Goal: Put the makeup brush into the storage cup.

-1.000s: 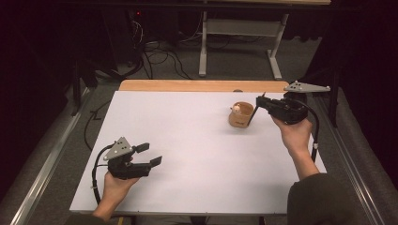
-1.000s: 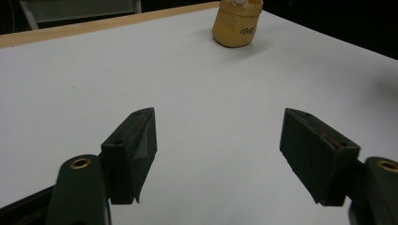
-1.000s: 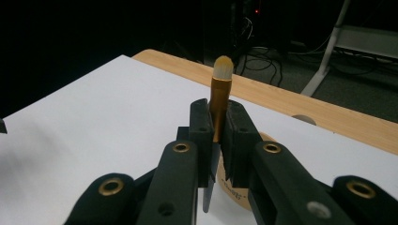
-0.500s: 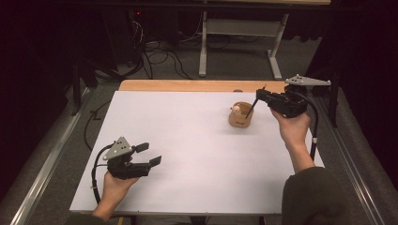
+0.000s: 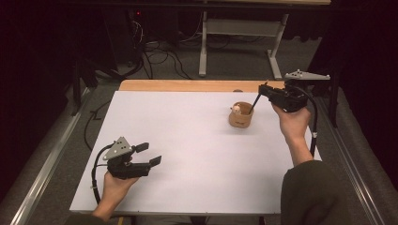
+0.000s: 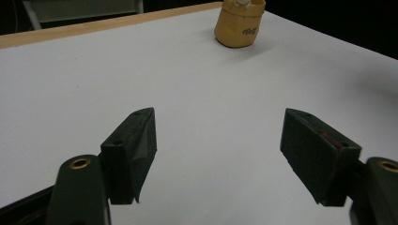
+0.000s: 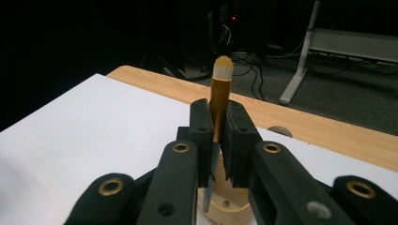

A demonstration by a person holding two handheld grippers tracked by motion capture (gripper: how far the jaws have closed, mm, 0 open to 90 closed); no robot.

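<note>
high view overhead facing forward, gripper views low along jaws, all sharing the white table (image 5: 197,140)

My left gripper (image 5: 148,153) rests low on the near left part of the table (image 5: 197,154), well apart from everything else. The cup (image 5: 241,117) stands far right on the table — just before the bare strip at the back edge. My right gripper (image 5: 259,88) hangs behind and right of the cup, its brush (image 7: 218,101) slanting down — lower end inside the cup.
</note>
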